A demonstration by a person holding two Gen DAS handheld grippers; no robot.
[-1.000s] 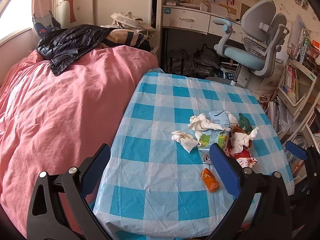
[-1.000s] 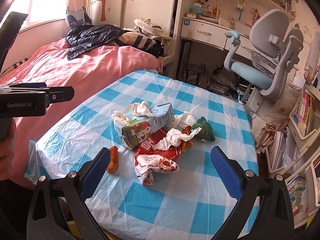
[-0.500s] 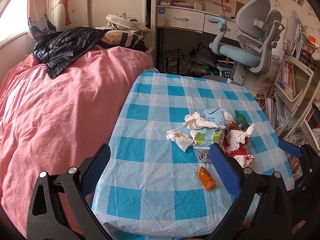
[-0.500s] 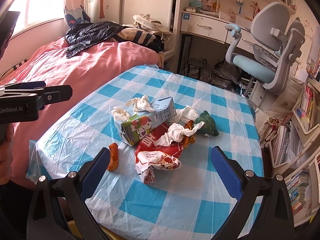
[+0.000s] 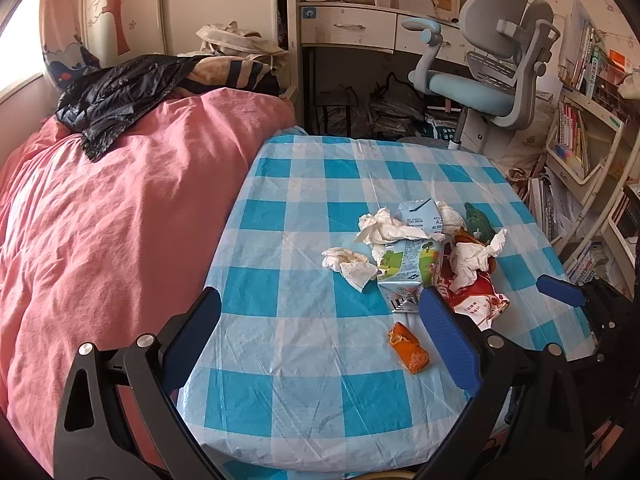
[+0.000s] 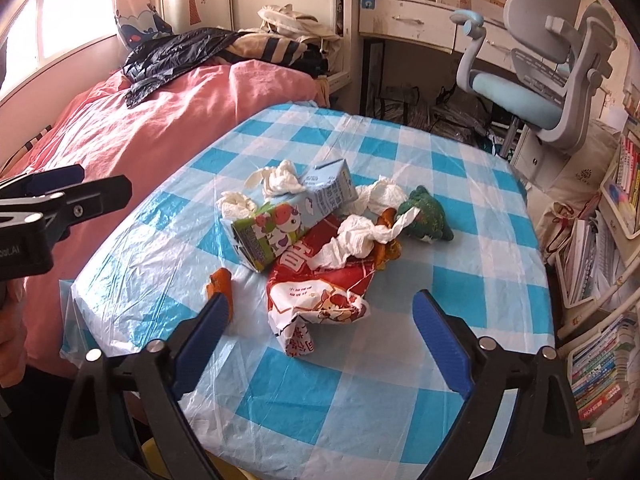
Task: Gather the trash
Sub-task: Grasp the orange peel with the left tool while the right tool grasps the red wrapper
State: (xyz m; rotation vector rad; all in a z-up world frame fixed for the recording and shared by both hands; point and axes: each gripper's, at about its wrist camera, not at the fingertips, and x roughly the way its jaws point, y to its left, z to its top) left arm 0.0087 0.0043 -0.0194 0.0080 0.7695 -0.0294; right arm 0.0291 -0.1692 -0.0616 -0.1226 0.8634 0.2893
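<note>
Two grippers, left gripper [image 5: 320, 332] and right gripper [image 6: 322, 330], hover with fingers apart, empty, over a checked bench [image 6: 460, 280]; milk carton [image 6: 288, 220], tissues [image 6: 360, 236] and red wrapper [image 6: 316, 288] sit mid-frame.

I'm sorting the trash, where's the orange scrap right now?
The orange scrap lies alone on the checked table, nearest the camera, just before the milk carton.

Daylight pours in from the window [image 6: 68, 20] far off to my left, blown out to plain white in both views. It puts a soft sheen on the plastic-covered tabletop [image 5: 320, 340] ahead of my gripper. Shadows are faint and short. The fisheye bends everything near the edges, with black vignetted corners. The centre is sharp.
</note>
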